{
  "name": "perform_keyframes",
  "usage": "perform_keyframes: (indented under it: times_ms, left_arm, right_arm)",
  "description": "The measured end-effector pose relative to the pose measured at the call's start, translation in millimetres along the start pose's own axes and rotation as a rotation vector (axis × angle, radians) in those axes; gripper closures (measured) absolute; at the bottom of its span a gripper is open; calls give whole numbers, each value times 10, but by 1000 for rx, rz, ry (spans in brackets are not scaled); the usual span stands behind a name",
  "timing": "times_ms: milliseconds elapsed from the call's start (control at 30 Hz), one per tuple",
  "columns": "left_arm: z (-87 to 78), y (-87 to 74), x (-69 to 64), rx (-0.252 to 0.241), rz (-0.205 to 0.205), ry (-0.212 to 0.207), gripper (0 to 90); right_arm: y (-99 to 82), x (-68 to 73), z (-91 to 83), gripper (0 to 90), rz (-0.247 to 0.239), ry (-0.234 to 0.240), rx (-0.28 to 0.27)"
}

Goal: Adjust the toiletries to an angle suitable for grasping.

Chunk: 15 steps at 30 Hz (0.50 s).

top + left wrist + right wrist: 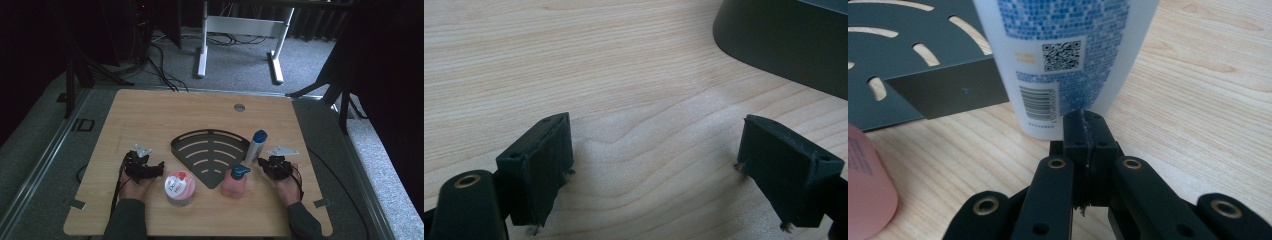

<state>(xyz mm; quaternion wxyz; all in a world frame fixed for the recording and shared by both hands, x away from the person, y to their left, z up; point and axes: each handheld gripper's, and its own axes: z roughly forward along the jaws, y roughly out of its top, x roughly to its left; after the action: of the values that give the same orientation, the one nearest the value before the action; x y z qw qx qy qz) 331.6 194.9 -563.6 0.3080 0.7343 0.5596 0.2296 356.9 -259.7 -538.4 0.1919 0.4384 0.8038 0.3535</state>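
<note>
Two grippers poised: right gripper (1083, 120), jaws clenched empty, noses up to the white bottle (1063, 60) and must open to grasp it, left gripper (654, 165) spread wide over bare table (574, 60).

Room as I see it from the high view:

- Floor (240, 60): grey carpet, lit palely behind the table, darker at the sides.
- Table (150, 115): light wood grain, rounded corners, a round cable hole (239, 107) near the far edge.
- Metal rails (45, 160): grey, running along both long sides of the table.
- White desk frame (240, 25): two legs on long feet, joined by a crossbar, standing well behind the table.
- Cables (160, 65): black, trailing across the carpet at the far left.
- Black stand legs (320, 85): splayed on the carpet to the right; others to the left.
- Curtains (390, 60): dark, closing off both sides and the back.
- Light: dim and cool overall.
</note>
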Motion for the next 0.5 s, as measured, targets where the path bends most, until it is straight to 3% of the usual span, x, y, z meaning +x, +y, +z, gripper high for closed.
perform_keyframes:
  times_ms: [200,500]
  left_arm:
    - [0,0,0,0,0,0,146]
    - [0,0,0,0,0,0,147]
  right_arm:
    - [0,17,-67,899,-2,3,-5]
    - [-178,335,-428,900,-62,81,-17]
